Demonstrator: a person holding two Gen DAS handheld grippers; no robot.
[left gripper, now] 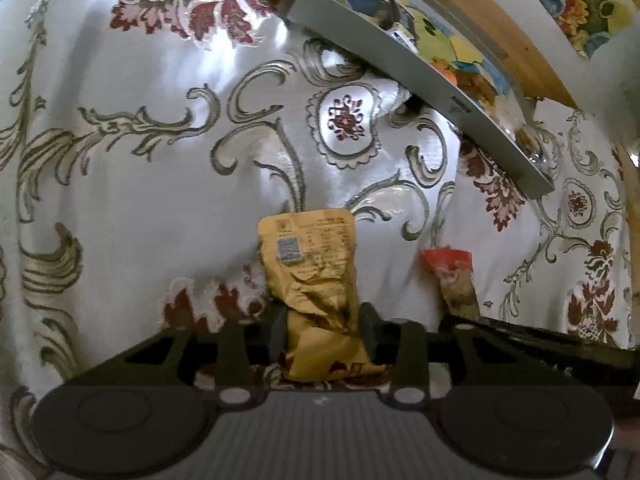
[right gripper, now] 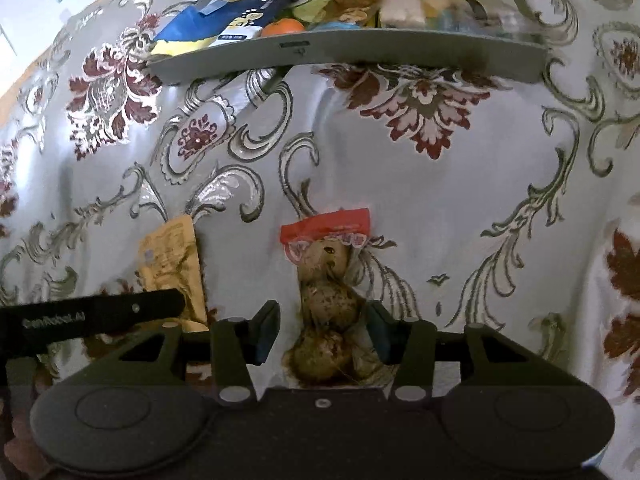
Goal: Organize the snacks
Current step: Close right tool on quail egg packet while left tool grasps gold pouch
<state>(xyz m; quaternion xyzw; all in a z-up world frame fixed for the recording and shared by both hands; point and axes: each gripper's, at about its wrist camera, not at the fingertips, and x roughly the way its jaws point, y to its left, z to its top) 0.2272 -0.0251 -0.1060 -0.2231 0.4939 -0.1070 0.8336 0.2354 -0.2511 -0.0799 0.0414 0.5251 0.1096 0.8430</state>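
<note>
Home: brocade tablecloth, snack tray.

Two snack packets are lying on the patterned cloth: one golden packet at 6 o'clock in the left wrist view and one red-topped clear packet at 6 o'clock in the right wrist view, showing three round brown pieces. One grey tray is sitting at 12 o'clock, holding perhaps four or five items; blur is hiding the count. Two tools are showing.
</note>
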